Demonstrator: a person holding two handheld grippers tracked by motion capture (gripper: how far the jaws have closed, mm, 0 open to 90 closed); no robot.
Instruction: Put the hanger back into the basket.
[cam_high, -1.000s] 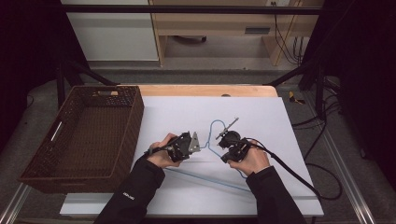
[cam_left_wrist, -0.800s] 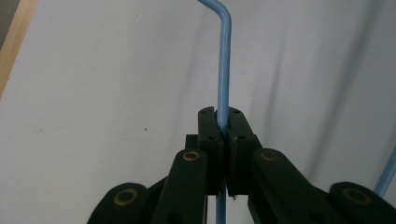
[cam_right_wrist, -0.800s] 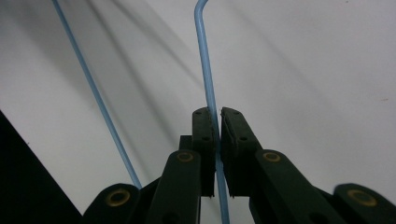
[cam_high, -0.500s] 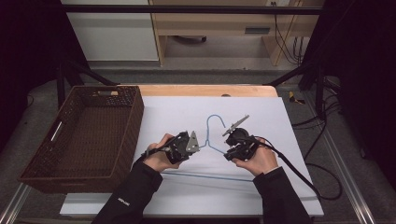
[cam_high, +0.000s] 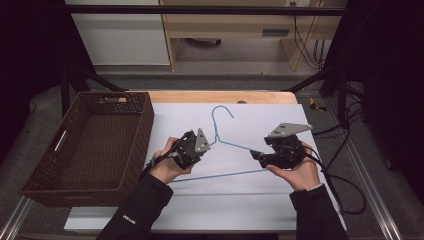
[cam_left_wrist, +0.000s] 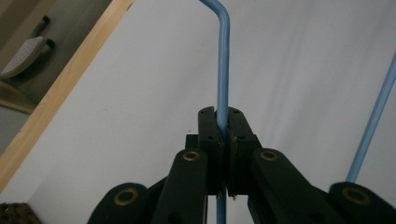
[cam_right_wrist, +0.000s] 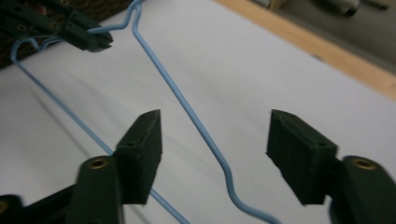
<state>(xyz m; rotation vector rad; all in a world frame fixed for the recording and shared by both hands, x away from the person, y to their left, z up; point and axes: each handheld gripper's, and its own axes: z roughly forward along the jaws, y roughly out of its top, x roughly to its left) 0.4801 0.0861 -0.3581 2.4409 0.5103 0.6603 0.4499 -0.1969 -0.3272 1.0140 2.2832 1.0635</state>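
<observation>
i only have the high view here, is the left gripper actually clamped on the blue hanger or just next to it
Observer: Clamped. In the left gripper view the left gripper has its pads pressed on the blue wire hanger, just below the bend toward the hook.
Operator: and the right one
Observer: The right gripper has just been opening. Its jaws stand wide apart, with the hanger's shoulder wire running between them, touching neither pad.
Operator: any kinks in that wire
Observer: Yes, a small notch bend near the bottom of the right gripper view.
</observation>
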